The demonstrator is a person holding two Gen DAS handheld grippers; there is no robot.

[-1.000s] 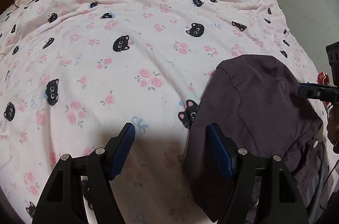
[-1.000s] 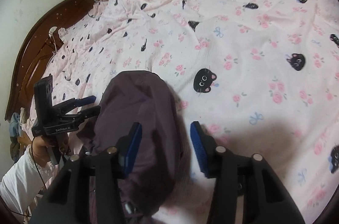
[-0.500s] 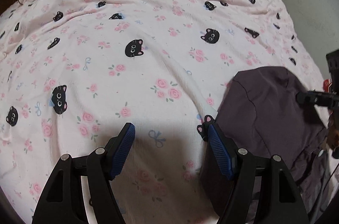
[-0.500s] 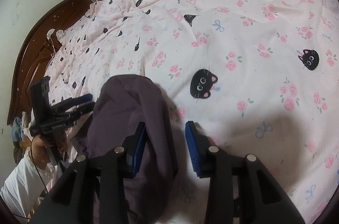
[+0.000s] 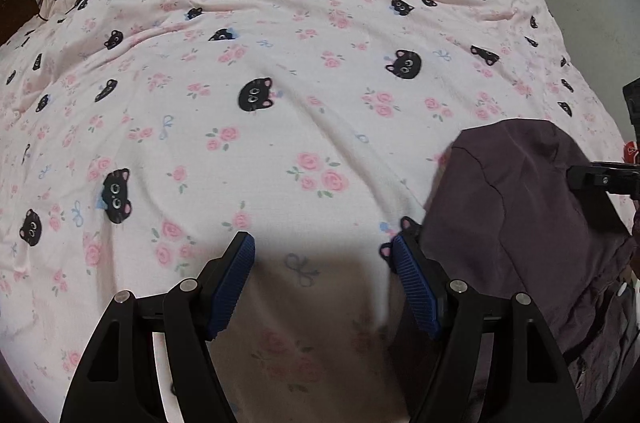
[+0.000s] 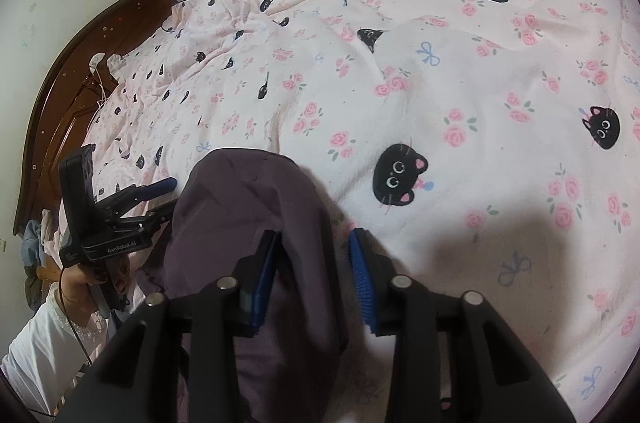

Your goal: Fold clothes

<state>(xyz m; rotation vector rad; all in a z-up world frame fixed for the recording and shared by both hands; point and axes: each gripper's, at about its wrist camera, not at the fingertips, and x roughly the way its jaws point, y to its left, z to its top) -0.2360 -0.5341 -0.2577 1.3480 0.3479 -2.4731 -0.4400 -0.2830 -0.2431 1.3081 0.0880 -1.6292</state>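
The lower end of the dark purple garment (image 6: 248, 207) is running out of sight under my right gripper (image 6: 314, 275) and off the bottom of the frame, so I am not making out its full shape or what kind of clothing it is. It is lying bunched on the pink cat-and-rose bedspread (image 5: 280, 63), one single piece. A fold of it is sitting between my right fingers, which are standing partly apart around the cloth; whether the pads (image 6: 362, 275) are touching it I cannot tell. My left gripper (image 5: 322, 279) is hovering with its two fingers spread wide over bare bedspread, the garment's edge lying just beside its right-hand finger. My hand (image 6: 92, 277) and white sleeve (image 6: 40, 355) are showing at the right view's edge.
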